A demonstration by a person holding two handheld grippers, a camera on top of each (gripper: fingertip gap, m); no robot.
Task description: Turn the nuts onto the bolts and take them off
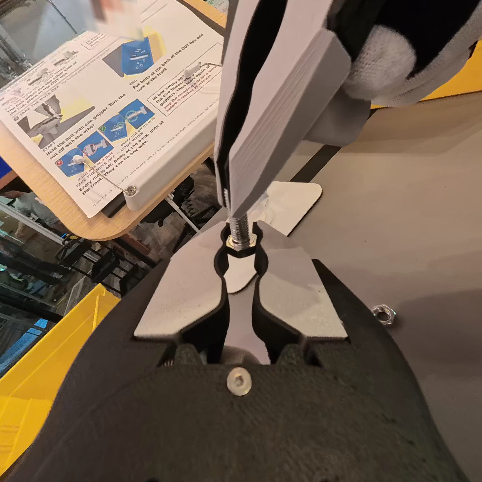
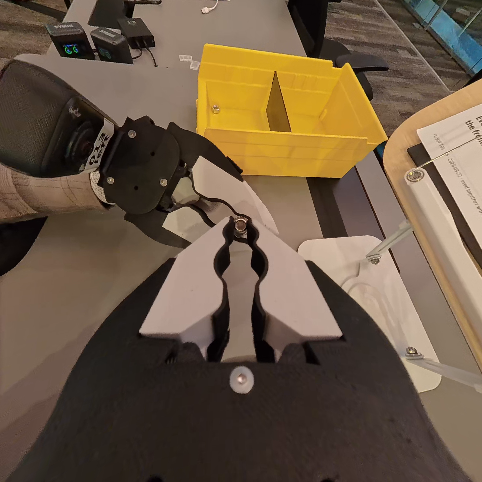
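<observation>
Steel bolt (image 1: pixel 238 229) is gripped near its head by the right gripper (image 2: pixel 239 229), while the left gripper (image 1: pixel 241 246) is clamped on the nut (image 1: pixel 241 247) threaded on it. One loose nut (image 1: pixel 383 314) lies on the desk (image 1: pixel 404 234), another in the yellow bin (image 2: pixel 284 161); much seems left.

The bolt (image 1: pixel 238 230) has its head hidden between the right gripper's (image 1: pixel 226 199) closed fingertips, the instruction sheet (image 1: pixel 109 104) blurs toward its far corner, and the left edge crops the yellow bin (image 1: pixel 39 365).
</observation>
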